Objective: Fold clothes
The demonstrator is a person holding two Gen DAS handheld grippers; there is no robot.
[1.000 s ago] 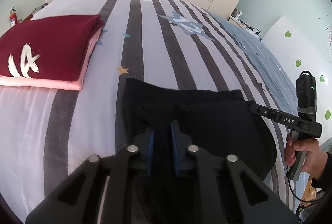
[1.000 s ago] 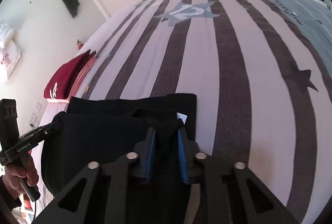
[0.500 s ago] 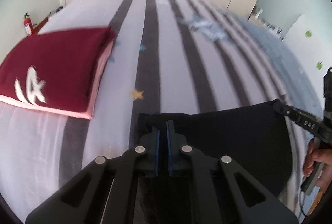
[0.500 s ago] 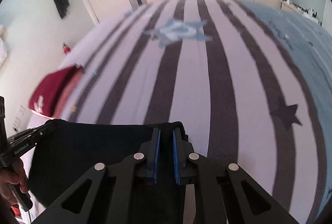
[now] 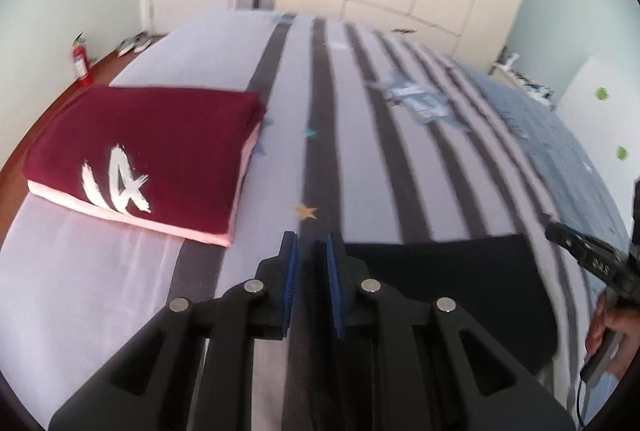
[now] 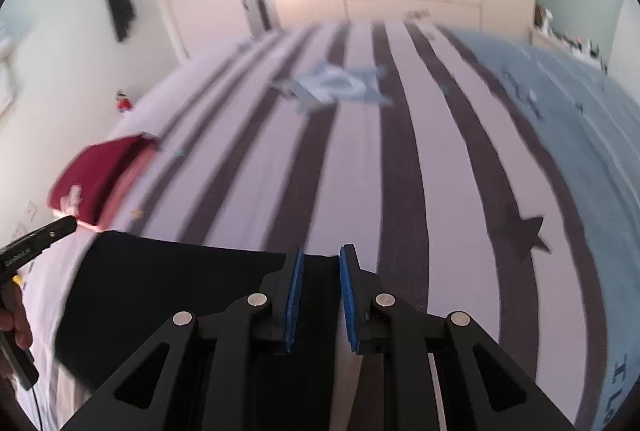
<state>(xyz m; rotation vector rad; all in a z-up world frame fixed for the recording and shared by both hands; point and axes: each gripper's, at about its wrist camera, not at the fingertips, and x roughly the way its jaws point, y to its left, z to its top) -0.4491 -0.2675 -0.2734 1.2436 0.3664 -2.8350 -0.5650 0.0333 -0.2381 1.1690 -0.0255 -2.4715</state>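
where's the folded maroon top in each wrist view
Left wrist view: the folded maroon top lies large at left of centre, on a pink layer, left of the left hand-held gripper.
Right wrist view: the same top is small and blurred at the left edge, beyond the black garment.
Shared landmark: the blue star patch on the striped bedspread.

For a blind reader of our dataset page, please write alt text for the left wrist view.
The left gripper, its blue-padded jaws slightly apart, points over the near left corner of a folded black garment lying on a striped bed. A folded maroon garment with white print rests on a pink one at left; the right gripper enters at right.
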